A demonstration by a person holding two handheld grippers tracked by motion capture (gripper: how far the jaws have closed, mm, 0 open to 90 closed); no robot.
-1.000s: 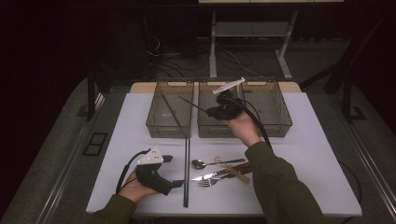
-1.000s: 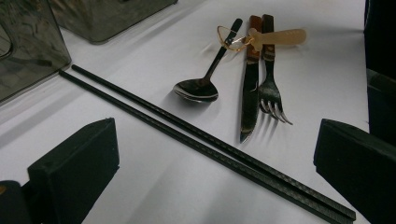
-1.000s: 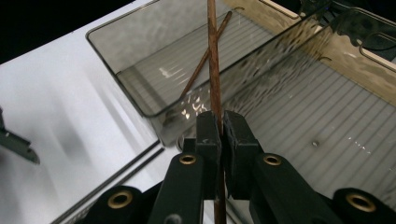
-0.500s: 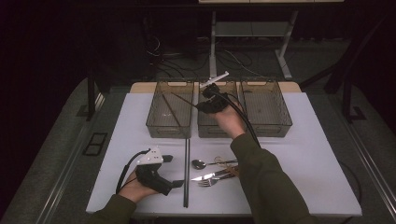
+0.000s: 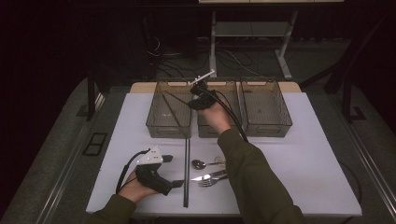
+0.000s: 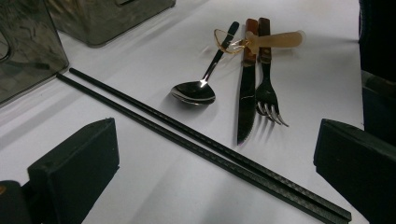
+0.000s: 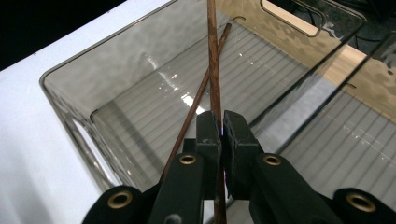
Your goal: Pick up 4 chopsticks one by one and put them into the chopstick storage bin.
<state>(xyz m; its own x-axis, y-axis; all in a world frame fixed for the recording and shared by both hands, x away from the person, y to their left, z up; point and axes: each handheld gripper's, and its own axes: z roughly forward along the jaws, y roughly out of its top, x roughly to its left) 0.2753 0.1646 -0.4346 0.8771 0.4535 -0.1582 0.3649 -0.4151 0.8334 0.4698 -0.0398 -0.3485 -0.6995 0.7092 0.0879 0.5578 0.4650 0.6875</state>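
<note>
The desk point(image 5: 308, 154) carries three clear bins side by side at its far edge. The right gripper point(image 7: 219, 140) hangs over the left bin point(image 5: 169, 112), its jaws clenched on a brown chopstick point(image 7: 214, 70) that runs straight out ahead of them, tip over the bin's ribbed floor. A second brown chopstick point(image 7: 198, 98) already lies slanted in that bin, just left of the jaws and crossing under the held one. So one stick seems sorted and the other is about to be dropped in; what is left, by the look of it, is the rest of the cutlery.

The left gripper point(image 5: 161, 171) rests on the desk near its front edge with jaws released and nothing between them. Ahead of those jaws lie two black chopsticks point(image 6: 201, 144) side by side, running across from left to right. Beyond them sit a knife point(image 6: 245, 88) and a fork point(image 6: 267, 84) touching, a dark spoon point(image 6: 196, 88) to their left, and a small pale spoon point(image 6: 266, 39) laid across the handles. Nothing blocks the bin's mouth.
</note>
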